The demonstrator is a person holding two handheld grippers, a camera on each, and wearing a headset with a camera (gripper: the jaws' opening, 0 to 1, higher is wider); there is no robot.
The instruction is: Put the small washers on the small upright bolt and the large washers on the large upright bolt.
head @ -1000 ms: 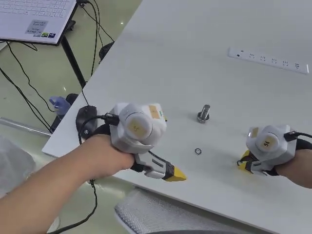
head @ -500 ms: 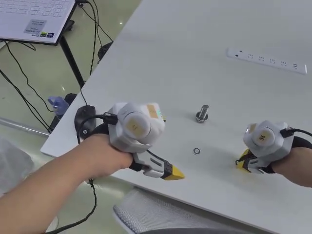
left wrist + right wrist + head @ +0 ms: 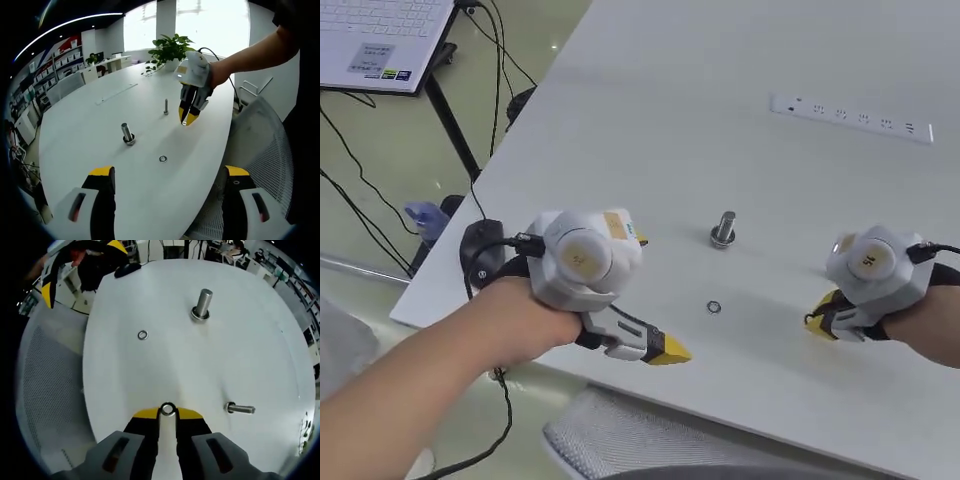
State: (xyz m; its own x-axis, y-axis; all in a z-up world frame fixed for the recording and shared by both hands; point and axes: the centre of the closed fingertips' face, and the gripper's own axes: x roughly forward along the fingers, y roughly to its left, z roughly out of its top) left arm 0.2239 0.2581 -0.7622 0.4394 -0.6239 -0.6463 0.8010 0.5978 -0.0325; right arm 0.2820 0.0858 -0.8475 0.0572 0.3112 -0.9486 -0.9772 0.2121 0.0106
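- I'm watching the right hand-held gripper (image 3: 185,118) pinching one washer (image 3: 167,410) between its yellow tips. The jaws are nearly together and the ring is sitting right at their ends.
- The small bolt (image 3: 239,409) is standing on the counter (image 3: 670,120) near that hand-held gripper, a little to the right of its tips in its own view. It is not touching the washer.
- The large bolt (image 3: 202,305) is standing upright well ahead of the right hand-held gripper. I cannot tell whether the broad ring at its foot is a washer or the bolt's own head.
- A loose washer (image 3: 143,334) is lying flat on the counter, ahead and to the left of the right hand-held gripper, apart from both bolts.
- I'm holding the left hand-held gripper (image 3: 169,175) with its jaws spread wide and nothing between them, hovering at the counter's near edge. The loose washer is lying just ahead of it, with the large bolt beyond and to the left.
- A power strip (image 3: 850,117) is lying far beyond both hand-held grippers.
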